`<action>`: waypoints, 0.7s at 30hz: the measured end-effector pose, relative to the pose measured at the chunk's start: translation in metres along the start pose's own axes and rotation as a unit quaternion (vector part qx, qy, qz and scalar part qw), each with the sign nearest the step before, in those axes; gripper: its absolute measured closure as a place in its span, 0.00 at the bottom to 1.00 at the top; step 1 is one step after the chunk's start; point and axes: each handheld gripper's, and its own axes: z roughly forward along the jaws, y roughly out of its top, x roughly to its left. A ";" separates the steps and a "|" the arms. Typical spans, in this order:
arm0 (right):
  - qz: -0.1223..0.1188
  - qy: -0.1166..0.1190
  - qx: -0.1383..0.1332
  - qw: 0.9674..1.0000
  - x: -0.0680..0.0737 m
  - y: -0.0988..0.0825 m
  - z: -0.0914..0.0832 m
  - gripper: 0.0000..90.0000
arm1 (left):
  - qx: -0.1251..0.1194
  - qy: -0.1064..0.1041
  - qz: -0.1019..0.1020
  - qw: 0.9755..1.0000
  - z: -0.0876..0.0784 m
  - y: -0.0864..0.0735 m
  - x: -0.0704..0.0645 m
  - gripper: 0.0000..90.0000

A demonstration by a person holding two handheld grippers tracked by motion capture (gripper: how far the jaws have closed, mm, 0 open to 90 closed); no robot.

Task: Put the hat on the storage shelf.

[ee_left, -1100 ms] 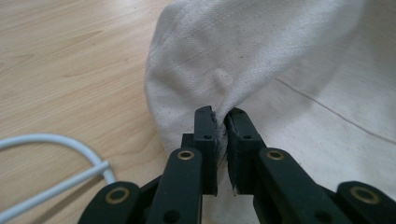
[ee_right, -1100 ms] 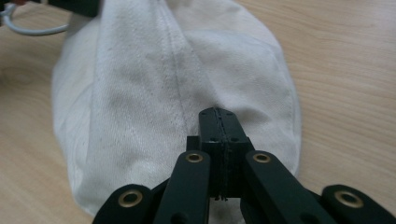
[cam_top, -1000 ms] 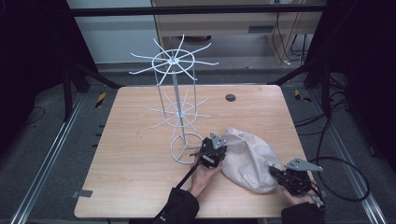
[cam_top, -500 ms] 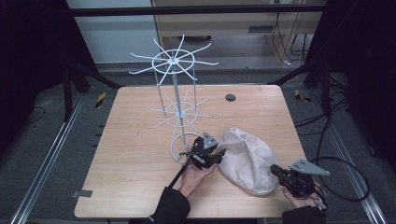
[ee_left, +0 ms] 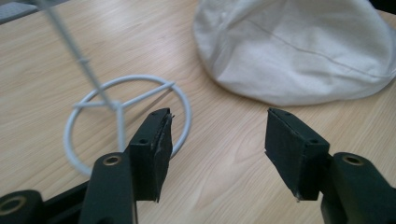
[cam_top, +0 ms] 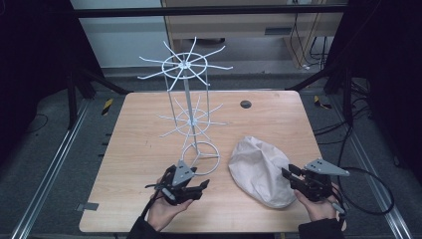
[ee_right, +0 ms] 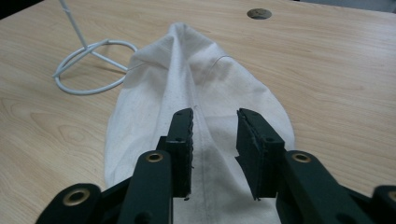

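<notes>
Lying free, the cloth bag (cam_top: 261, 169) sits between both just-opened, empty sets of fingers (ee_left: 152, 140).

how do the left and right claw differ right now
The left claw has jaws spread wide over bare table beside the rack base, clear of the cap. The right claw has jaws narrower, hovering over the cap's near edge. Both have just been opening, with nothing gripped.
</notes>
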 end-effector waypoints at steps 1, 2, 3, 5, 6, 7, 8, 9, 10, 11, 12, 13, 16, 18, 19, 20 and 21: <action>0.000 0.000 0.000 1.000 0.000 0.000 0.000 0.73 | 0.000 0.000 0.000 1.000 0.000 0.000 0.000 0.44; -0.001 0.001 0.005 1.000 0.002 0.002 0.001 0.71 | 0.001 0.009 -0.005 1.000 -0.006 -0.005 0.006 0.44; -0.007 0.001 0.008 1.000 0.005 0.005 0.005 0.69 | 0.000 0.017 -0.015 1.000 -0.013 -0.011 0.015 0.42; -0.006 0.002 0.012 1.000 0.006 0.007 0.006 0.67 | 0.000 0.025 -0.025 0.999 -0.018 -0.017 0.023 0.42; -0.010 0.000 0.015 1.000 0.007 0.010 0.009 0.65 | 0.002 0.030 -0.026 0.999 -0.020 -0.020 0.027 0.41; -0.010 -0.002 0.016 1.000 0.008 0.012 0.010 0.64 | 0.003 0.036 -0.029 0.999 -0.023 -0.024 0.032 0.40; -0.014 -0.005 0.018 1.000 0.009 0.015 0.011 0.62 | 0.006 0.044 -0.031 0.999 -0.027 -0.029 0.039 0.39; -0.016 -0.010 0.020 1.000 0.012 0.019 0.013 0.61 | 0.007 0.049 -0.035 0.998 -0.030 -0.033 0.044 0.39; -0.019 -0.015 0.021 0.999 0.014 0.023 0.014 0.60 | 0.007 0.053 -0.040 0.998 -0.032 -0.037 0.049 0.38; -0.021 -0.015 0.021 0.999 0.015 0.025 0.014 0.59 | 0.007 0.058 -0.051 0.997 -0.037 -0.042 0.057 0.38; -0.020 -0.016 0.023 0.999 0.018 0.030 0.016 0.58 | 0.008 0.062 -0.057 0.996 -0.039 -0.045 0.061 0.37; -0.026 -0.015 0.024 0.999 0.018 0.032 0.017 0.57 | 0.008 0.070 -0.065 0.995 -0.043 -0.050 0.069 0.37; -0.038 -0.016 0.036 0.998 0.024 0.043 0.025 0.55 | 0.010 0.091 -0.083 0.992 -0.053 -0.059 0.086 0.37; -0.045 -0.017 0.043 0.998 0.027 0.048 0.031 0.54 | 0.006 0.110 -0.089 0.990 -0.058 -0.064 0.095 0.37; -0.043 -0.014 0.048 0.998 0.028 0.050 0.033 0.53 | 0.007 0.119 -0.093 0.989 -0.061 -0.067 0.100 0.37; -0.045 -0.011 0.049 0.998 0.029 0.053 0.036 0.52 | 0.007 0.121 -0.101 0.988 -0.063 -0.070 0.104 0.37; -0.047 -0.010 0.051 0.998 0.030 0.055 0.039 0.51 | 0.006 0.124 -0.110 0.986 -0.065 -0.074 0.108 0.37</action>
